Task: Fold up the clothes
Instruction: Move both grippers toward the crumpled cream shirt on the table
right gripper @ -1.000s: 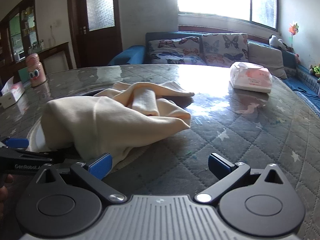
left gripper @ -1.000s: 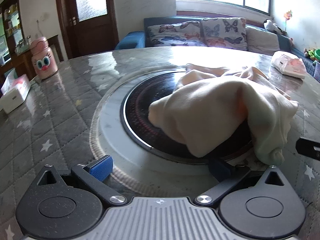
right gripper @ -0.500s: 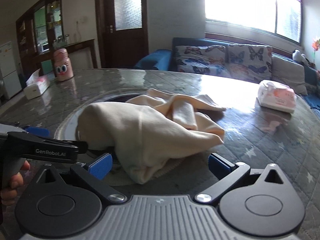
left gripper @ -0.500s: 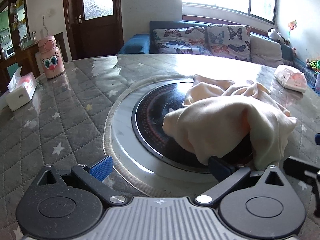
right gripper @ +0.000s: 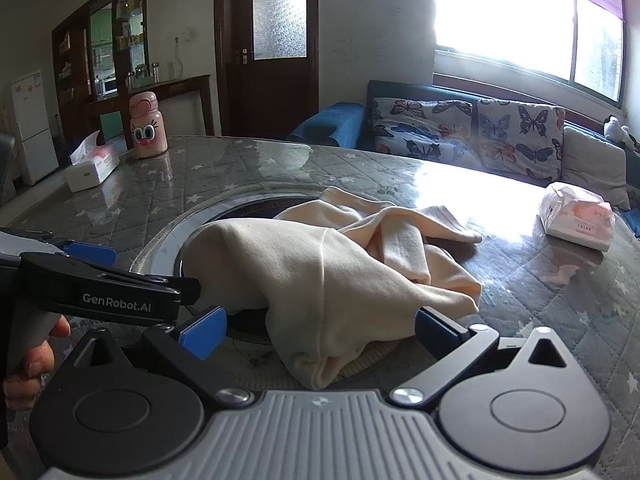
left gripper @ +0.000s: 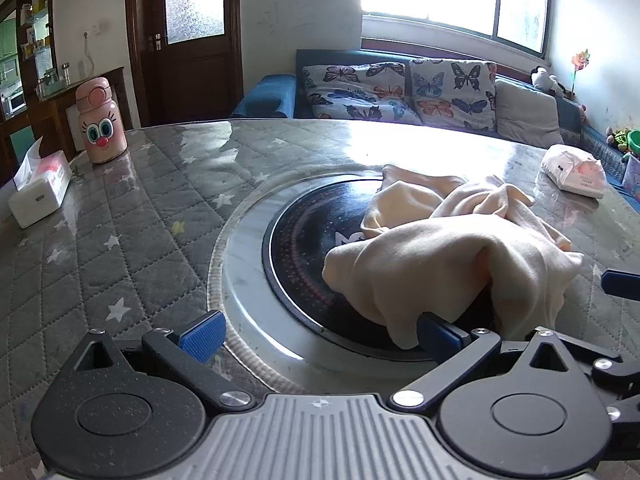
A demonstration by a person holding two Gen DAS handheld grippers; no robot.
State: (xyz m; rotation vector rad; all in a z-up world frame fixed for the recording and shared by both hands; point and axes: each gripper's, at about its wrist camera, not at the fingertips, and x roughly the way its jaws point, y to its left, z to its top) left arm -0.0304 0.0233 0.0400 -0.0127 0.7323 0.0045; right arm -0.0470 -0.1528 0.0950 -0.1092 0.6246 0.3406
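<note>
Both grippers have drawn back from the crumpled cream garment (right gripper: 320,280) at desk centre, fingers (left gripper: 202,334) wide and empty; folding not begun.

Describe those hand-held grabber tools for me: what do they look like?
Each gripper, left and right, is matte black with round housings, silver screws, a ribbed grey centre plate and two blue-padded fingers. The left one's side reads "GenRobot.AI" in white, above a grey handle.

Garment (left gripper: 452,256) on table (left gripper: 120,240), bottle (left gripper: 100,120) far left
</note>
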